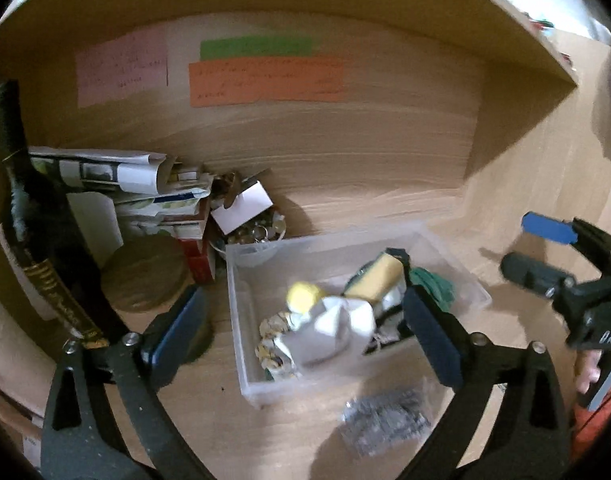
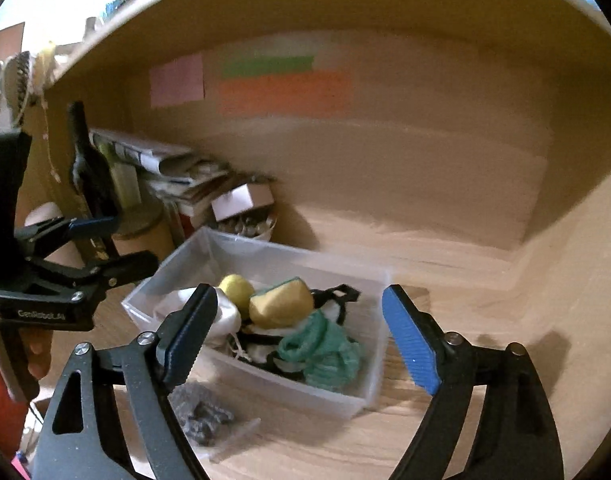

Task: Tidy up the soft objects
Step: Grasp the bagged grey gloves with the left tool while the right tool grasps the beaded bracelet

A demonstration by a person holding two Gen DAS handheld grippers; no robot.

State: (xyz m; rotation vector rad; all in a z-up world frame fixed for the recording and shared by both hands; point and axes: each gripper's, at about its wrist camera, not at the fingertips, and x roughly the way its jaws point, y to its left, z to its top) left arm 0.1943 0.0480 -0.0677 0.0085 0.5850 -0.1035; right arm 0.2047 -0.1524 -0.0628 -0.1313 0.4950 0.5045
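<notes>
A clear plastic bin (image 1: 241, 320) (image 2: 369, 384) stands on the wooden desk. In it lie a yellow sponge (image 1: 379, 278) (image 2: 281, 304), a yellow ball (image 1: 303, 296) (image 2: 235, 286), a white cloth (image 1: 337, 328) (image 2: 225, 316), a green knit piece (image 1: 433, 286) (image 2: 325, 350) and black straps (image 2: 337, 294). My left gripper (image 1: 305, 332) is open and empty, just above the bin's near side. My right gripper (image 2: 301, 332) is open and empty, held over the bin; it also shows at the right of the left wrist view (image 1: 537, 252).
A dark bottle (image 1: 33, 240), stacked papers (image 1: 137, 184), a cardboard roll (image 1: 145, 272) and a bowl of small metal bits (image 1: 253, 236) crowd the left back corner. A bag of grey bits (image 1: 385, 416) (image 2: 205, 416) lies in front of the bin. Coloured notes (image 1: 265, 80) hang on the back panel.
</notes>
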